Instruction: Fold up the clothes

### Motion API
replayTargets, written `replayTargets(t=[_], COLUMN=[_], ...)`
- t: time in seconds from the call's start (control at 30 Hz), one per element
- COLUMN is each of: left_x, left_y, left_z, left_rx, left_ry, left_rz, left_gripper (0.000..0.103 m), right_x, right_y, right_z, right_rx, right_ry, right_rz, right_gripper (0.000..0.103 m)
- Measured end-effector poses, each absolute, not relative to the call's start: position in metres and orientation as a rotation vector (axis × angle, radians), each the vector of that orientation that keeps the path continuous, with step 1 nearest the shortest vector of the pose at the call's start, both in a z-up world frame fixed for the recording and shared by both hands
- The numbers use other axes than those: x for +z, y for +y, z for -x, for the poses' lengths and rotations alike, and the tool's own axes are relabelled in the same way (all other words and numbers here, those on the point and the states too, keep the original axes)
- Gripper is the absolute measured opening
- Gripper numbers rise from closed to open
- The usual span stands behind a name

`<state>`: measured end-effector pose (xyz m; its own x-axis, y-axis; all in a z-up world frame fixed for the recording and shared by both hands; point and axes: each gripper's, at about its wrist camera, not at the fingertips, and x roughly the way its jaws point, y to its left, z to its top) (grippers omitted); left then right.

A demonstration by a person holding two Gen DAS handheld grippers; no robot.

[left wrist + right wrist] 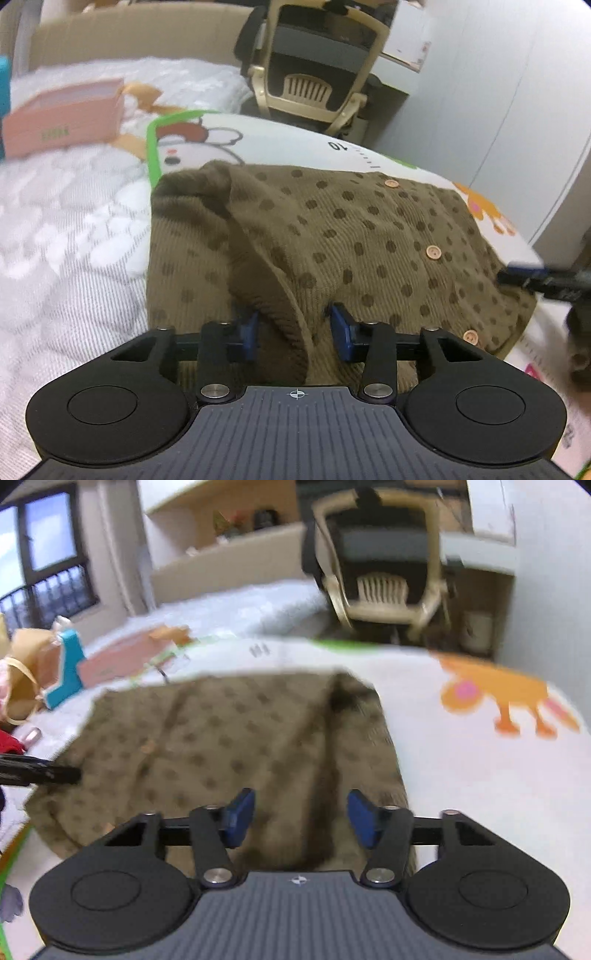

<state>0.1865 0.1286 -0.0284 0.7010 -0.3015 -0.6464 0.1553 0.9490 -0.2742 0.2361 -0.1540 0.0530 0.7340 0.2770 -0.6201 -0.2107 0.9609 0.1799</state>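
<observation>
A brown dotted cardigan [351, 236] with pale round buttons lies partly folded on a cartoon play mat [288, 144]. My left gripper [294, 332] is open at its near edge, and a raised fold of the knit runs between the blue pads without being pinched. The tip of the other gripper shows at the cardigan's right edge [535, 280]. In the blurred right wrist view, my right gripper [301, 819] hangs open just over the cardigan [207, 731], near its right side, with nothing held. A dark finger of the left gripper pokes in from the left [40, 771].
The mat lies on a white quilted bed [66, 236]. A pink box [62, 118] sits at the back left. An office chair [314, 74] stands past the bed's far edge. A blue object [66, 668] and a paper bag [22, 672] lie left of the cardigan.
</observation>
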Motion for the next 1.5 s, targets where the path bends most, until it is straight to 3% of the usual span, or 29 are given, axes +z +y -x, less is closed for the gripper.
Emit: replayTargets(t=[0.03,0.07,0.1,0.17,0.2,0.4,0.5,0.63,0.7,0.73,0.77,0.83,0.9,1.0,1.03,1.1,1.3,1.5], left_x=[-0.029,-0.029,-0.028,-0.023,-0.018,0.005,-0.012,-0.023,-0.019,-0.015,-0.011,0.0,0.011,0.022,0.024,0.021,-0.021,-0.026], left_y=[0.131,0.131,0.13,0.125,0.124,0.129,0.129,0.132,0.135,0.137,0.14,0.144,0.149,0.144,0.139,0.128,0.123,0.129], left_z=[-0.186,-0.185,-0.185,-0.185,-0.183,-0.156,-0.161,-0.172,-0.171,-0.168,-0.167,-0.17,-0.174,-0.191,-0.201,-0.228,-0.299,-0.297], left_rx=[-0.258,-0.257,-0.254,-0.247,-0.248,-0.271,-0.237,-0.222,-0.229,-0.23,-0.237,-0.269,-0.3,-0.355,-0.376,-0.411,-0.386,-0.406], left_ry=[0.751,0.75,0.75,0.747,0.739,0.708,0.744,0.768,0.775,0.776,0.768,0.743,0.717,0.673,0.657,0.661,0.795,0.766], left_rz=[0.221,0.227,0.222,0.197,0.186,0.138,0.129,0.166,0.153,0.146,0.157,0.206,0.255,0.309,0.32,0.343,0.441,0.449], left_gripper=[0.05,0.049,0.047,0.025,0.017,0.016,0.017,0.027,0.034,0.04,0.043,0.052,0.059,0.077,0.086,0.095,0.095,0.095], right_x=[0.051,0.052,0.054,0.06,0.066,0.088,0.07,0.054,0.055,0.06,0.064,0.075,0.087,0.098,0.1,0.102,0.059,0.064], right_y=[-0.156,-0.153,-0.149,-0.142,-0.14,-0.14,-0.138,-0.138,-0.142,-0.147,-0.152,-0.159,-0.16,-0.141,-0.133,-0.115,-0.073,-0.065], right_z=[-0.235,-0.234,-0.232,-0.227,-0.225,-0.2,-0.212,-0.231,-0.232,-0.229,-0.227,-0.222,-0.221,-0.235,-0.242,-0.256,-0.318,-0.31], right_rx=[0.273,0.289,0.307,0.335,0.346,0.37,0.327,0.298,0.304,0.302,0.3,0.317,0.34,0.409,0.437,0.496,0.551,0.495], right_ry=[0.696,0.691,0.686,0.665,0.65,0.592,0.615,0.652,0.665,0.66,0.654,0.626,0.595,0.564,0.556,0.558,0.794,0.774], right_rz=[-0.117,-0.117,-0.115,-0.089,-0.073,0.013,0.056,0.104,0.109,0.105,0.1,0.08,0.071,0.061,0.054,0.036,-0.077,-0.029], right_gripper=[0.046,0.03,0.024,0.012,0.012,0.011,0.011,0.011,0.018,0.031,0.054,0.076,0.079,0.103,0.103,0.103,0.103,0.103])
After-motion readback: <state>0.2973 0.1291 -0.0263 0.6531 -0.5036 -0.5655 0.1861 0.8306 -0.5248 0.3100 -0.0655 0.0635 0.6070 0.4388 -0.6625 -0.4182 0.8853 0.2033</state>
